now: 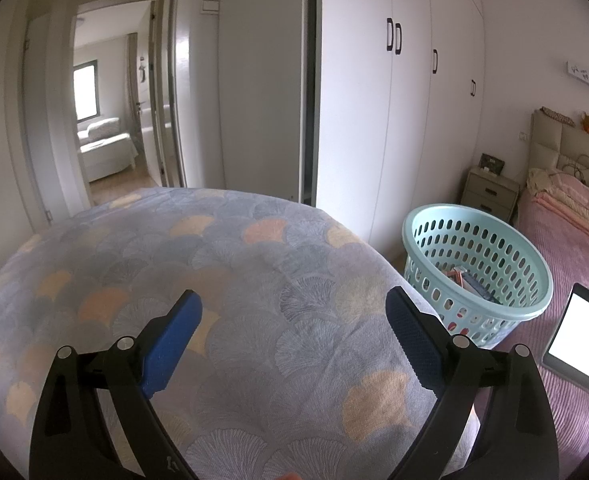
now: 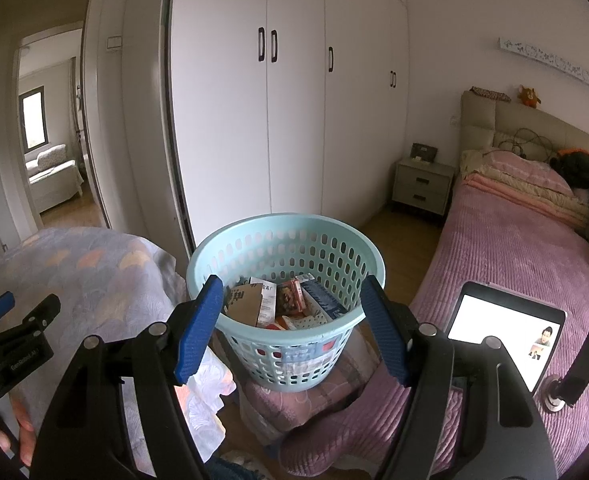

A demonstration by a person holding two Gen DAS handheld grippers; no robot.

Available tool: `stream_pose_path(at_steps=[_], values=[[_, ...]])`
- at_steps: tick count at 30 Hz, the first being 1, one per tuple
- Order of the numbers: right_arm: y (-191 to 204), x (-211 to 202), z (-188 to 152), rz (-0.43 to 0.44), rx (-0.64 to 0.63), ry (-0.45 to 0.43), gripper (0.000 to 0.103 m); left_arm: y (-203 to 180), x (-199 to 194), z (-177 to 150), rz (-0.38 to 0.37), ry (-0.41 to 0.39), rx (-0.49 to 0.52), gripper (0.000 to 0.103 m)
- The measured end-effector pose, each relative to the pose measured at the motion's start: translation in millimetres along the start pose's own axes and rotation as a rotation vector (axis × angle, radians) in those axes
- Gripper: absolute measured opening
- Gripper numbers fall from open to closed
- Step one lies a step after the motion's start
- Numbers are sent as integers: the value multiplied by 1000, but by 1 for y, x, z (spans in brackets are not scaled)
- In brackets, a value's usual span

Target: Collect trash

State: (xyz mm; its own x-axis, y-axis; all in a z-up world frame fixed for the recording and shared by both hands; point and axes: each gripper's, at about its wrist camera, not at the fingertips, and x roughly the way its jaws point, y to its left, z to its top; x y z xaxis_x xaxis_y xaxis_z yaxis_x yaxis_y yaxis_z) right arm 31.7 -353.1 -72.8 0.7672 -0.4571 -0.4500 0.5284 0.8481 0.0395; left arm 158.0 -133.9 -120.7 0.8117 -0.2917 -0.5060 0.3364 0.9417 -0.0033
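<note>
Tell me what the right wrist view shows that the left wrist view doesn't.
Right only: boxes lying loose in the basket, the left gripper at its edge, and the open right gripper in front of the basket. Left only: the open left gripper's blue pads above the patterned cover. Both: basket, wardrobe, tablet, pink bed.

Left gripper (image 1: 294, 336) and right gripper (image 2: 290, 328) — jaws wide, seemingly empty, tilted slightly downward.
</note>
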Motion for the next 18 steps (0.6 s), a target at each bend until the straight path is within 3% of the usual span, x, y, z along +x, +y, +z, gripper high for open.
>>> stream_pose_path(at_steps=[18], values=[[0,2,-3,4,-3,6,67,1,0,0,0,1,6,90]])
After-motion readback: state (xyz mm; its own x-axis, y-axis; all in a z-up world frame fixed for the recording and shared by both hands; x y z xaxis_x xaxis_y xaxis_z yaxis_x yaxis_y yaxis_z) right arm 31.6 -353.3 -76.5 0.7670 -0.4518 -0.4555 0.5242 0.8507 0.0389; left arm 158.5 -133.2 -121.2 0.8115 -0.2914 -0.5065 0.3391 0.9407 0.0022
